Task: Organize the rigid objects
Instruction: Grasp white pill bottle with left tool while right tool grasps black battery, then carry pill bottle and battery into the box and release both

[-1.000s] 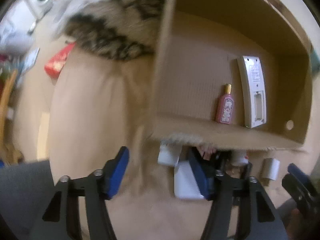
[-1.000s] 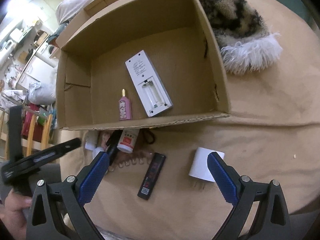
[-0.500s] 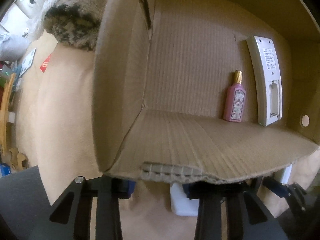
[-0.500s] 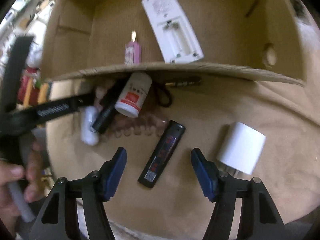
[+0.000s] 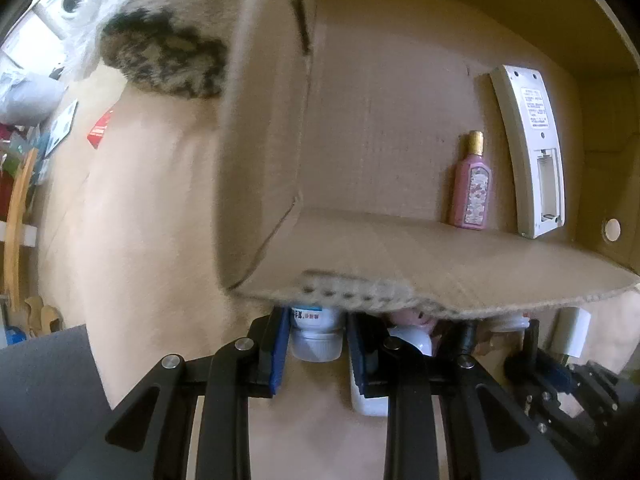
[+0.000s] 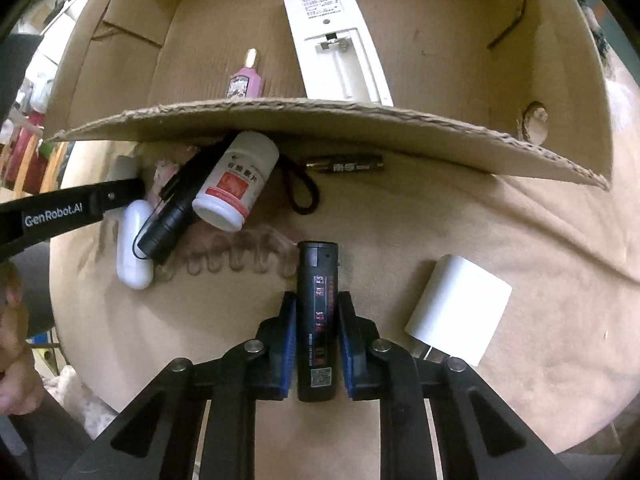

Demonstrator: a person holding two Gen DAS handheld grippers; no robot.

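1. Tan cloth surface (image 6: 460,216) under everything; cluttered room blurred at the left edge.
2. Right gripper (image 6: 317,342): blue pads have just been closing and now pinch the black stick device (image 6: 318,312), which lies flat on the cloth, long axis toward 12 o'clock.
3. Left gripper (image 5: 317,350): jaws have just been closing; pads now clamp a small white bottle (image 5: 316,336) tucked under the near wall of the cardboard box (image 5: 440,264).
4. Done so far, as judged: white remote (image 6: 334,44) and pink perfume bottle (image 6: 244,80) lie inside the box, perfume at 9 o'clock of the remote.
5. Left outside, around the stick: white charger block (image 6: 460,312) at 3 o'clock; red-label pill bottle (image 6: 236,180) and black flashlight (image 6: 172,216) at 10 o'clock; white earbud case (image 6: 134,248) at 9 o'clock; battery (image 6: 344,166) at 12 o'clock against the box wall.
6. Judgement: early-to-middle stage; two in, two gripped, several loose.
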